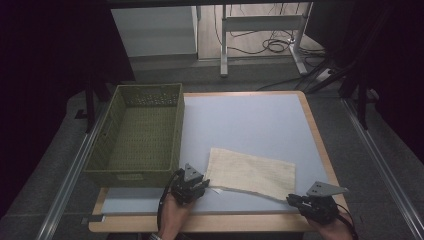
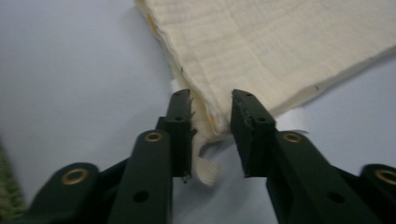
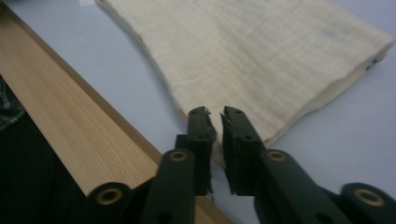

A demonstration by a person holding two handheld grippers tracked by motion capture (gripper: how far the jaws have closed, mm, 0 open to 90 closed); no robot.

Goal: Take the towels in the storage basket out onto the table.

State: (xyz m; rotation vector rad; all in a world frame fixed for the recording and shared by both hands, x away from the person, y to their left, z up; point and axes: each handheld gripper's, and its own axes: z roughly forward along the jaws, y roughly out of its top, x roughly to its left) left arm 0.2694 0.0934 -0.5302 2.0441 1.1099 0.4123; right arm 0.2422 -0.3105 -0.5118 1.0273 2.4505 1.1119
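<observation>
A folded cream cloth (image 1: 250,172) lies flat on the pale blue table top (image 1: 250,117), near its front edge. My left gripper (image 1: 204,184) sits at the cloth's near left corner. In the left gripper view the jaws (image 2: 211,100) stand apart, with that corner of the cloth (image 2: 261,46) and a small loose tab between them. My right gripper (image 1: 291,199) is at the cloth's near right corner. In the right gripper view its jaws (image 3: 215,114) show a narrow gap, with the tip of the cloth (image 3: 243,51) lying in it.
An olive green woven basket (image 1: 145,89) stands on the left part of the table, close beside my left gripper. The table's wooden rim (image 3: 70,121) runs just in front of my right gripper. Desk legs and cables are on the floor beyond the table.
</observation>
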